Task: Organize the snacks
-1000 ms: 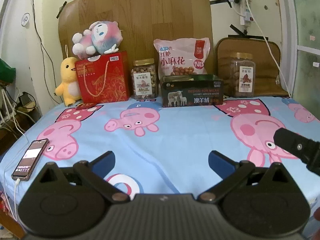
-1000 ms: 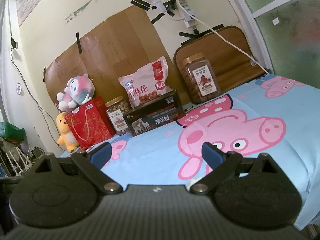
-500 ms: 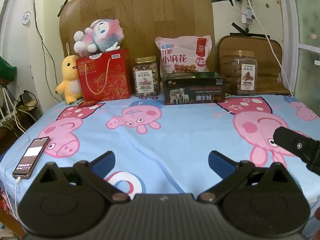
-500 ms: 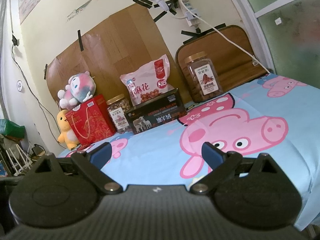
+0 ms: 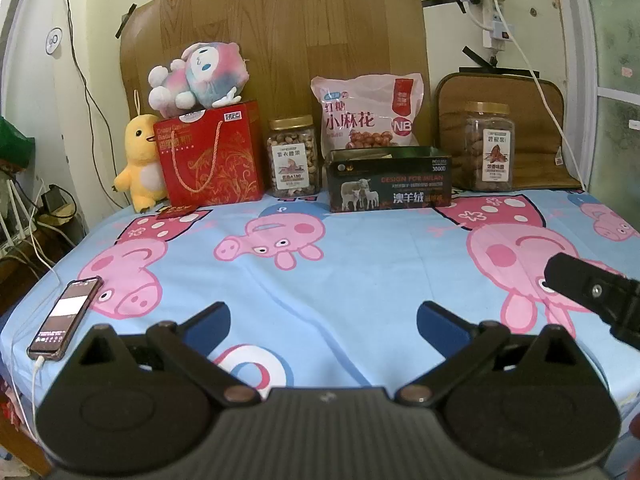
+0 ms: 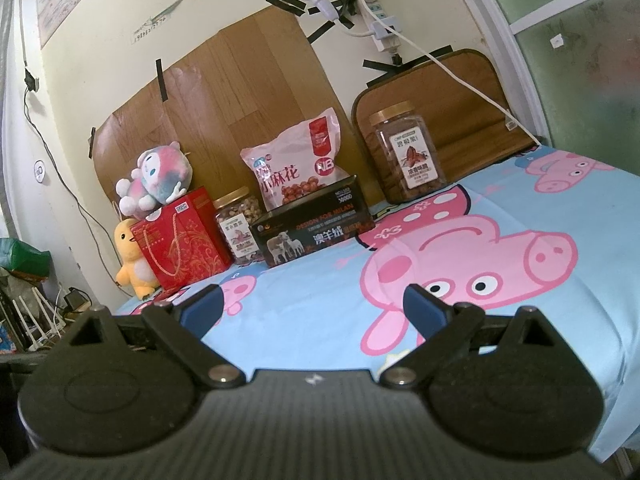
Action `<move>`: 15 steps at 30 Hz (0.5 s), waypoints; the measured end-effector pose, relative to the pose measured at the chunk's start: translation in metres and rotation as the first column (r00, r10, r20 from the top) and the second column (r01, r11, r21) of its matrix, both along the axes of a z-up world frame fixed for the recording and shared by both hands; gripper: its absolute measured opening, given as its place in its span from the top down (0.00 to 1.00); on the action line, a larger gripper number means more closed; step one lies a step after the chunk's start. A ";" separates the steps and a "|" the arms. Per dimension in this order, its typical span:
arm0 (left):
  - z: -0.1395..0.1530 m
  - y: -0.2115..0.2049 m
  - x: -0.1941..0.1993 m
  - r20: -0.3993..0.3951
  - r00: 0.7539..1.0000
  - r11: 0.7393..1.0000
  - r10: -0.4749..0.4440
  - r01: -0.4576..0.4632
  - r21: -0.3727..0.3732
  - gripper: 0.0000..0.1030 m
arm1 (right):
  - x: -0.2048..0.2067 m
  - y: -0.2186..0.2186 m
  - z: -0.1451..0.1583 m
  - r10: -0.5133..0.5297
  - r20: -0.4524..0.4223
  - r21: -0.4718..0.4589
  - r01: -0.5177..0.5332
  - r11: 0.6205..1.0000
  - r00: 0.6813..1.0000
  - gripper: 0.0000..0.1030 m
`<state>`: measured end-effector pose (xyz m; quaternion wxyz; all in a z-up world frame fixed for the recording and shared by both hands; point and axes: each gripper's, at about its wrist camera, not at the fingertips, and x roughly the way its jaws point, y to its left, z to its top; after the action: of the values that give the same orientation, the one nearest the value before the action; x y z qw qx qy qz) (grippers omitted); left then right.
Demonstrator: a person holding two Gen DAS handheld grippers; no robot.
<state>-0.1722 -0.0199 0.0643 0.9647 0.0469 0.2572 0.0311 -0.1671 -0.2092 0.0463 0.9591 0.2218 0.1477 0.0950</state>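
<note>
The blue cartoon-pig sheet (image 5: 320,280) looks the same, snacks unmoved along the back wall: dark tin box (image 5: 390,184) before the pink snack bag (image 5: 368,114), small nut jar (image 5: 293,156) leftward. Left gripper (image 5: 323,320) and right gripper (image 6: 310,306) stay spread wide, empty, having edged slightly forward.

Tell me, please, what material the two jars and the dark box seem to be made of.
Both jars look like clear plastic with gold lids: the nuts show through the walls. The dark box looks like printed metal tin, glossy with a thin open rim, though it could be coated card.
</note>
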 end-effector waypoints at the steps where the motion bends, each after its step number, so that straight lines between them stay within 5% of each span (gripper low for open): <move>1: 0.000 0.000 0.000 -0.001 1.000 1.000 0.000 0.000 -0.001 0.00 | 0.000 0.000 0.000 0.000 0.000 0.000 0.000 1.000 1.000 0.05; 15: 0.001 -0.001 0.000 0.000 1.000 1.000 -0.006 0.006 0.002 0.00 | 0.000 0.000 0.000 0.000 0.000 0.000 0.000 1.000 1.000 0.05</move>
<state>-0.1724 -0.0213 0.0649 0.9647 0.0487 0.2571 0.0285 -0.1670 -0.2088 0.0461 0.9592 0.2217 0.1475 0.0948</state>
